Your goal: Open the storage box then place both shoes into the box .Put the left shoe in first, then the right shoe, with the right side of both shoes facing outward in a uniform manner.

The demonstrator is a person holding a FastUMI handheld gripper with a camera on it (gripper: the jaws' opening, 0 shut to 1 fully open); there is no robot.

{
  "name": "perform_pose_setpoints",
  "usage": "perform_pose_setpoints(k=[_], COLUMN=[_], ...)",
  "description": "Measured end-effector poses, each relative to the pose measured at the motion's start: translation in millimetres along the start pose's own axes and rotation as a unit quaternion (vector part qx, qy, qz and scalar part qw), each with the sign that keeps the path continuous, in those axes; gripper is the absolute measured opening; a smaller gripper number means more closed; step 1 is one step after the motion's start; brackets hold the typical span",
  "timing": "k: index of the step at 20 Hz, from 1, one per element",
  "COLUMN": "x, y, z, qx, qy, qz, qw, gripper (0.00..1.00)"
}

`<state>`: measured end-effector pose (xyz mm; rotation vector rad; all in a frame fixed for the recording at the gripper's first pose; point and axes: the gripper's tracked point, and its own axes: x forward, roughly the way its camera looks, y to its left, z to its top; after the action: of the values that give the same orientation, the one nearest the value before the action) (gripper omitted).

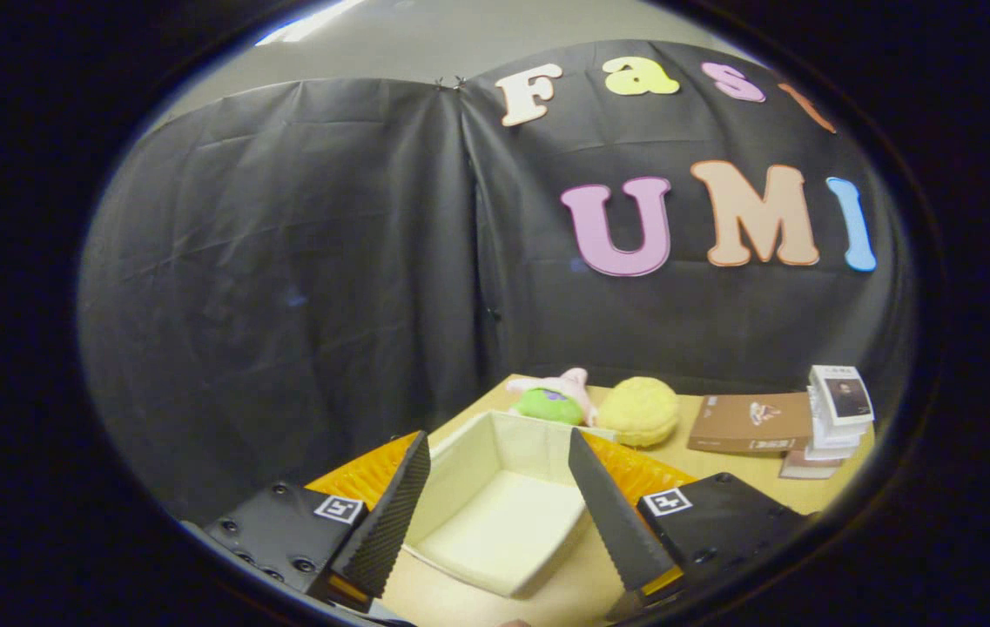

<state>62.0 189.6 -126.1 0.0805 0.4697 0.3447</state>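
The cream fabric storage box (495, 514) with orange side flaps sits open on the wooden table (721, 475), framed between the gripper (499, 514) fingers, spread wide and holding nothing; beyond the box lie a pink-and-green plush toy (551, 399), a yellow round plush (639, 411), a brown book (751, 422), its writing unreadable.

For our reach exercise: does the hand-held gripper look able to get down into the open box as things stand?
Probably yes. The hand-held gripper is open, the box lies between and just ahead of its fingers, its top is uncovered and nothing lies inside. The plush toys sit beyond it.
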Motion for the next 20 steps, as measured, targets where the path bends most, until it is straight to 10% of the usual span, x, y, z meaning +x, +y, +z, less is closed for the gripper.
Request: perform_pose_setpoints(k=[20], x=[-57], y=[-183], z=[-142], qx=[0.009], qy=[0.134], qz=[-0.092], qw=[0.987], gripper=[1.00])
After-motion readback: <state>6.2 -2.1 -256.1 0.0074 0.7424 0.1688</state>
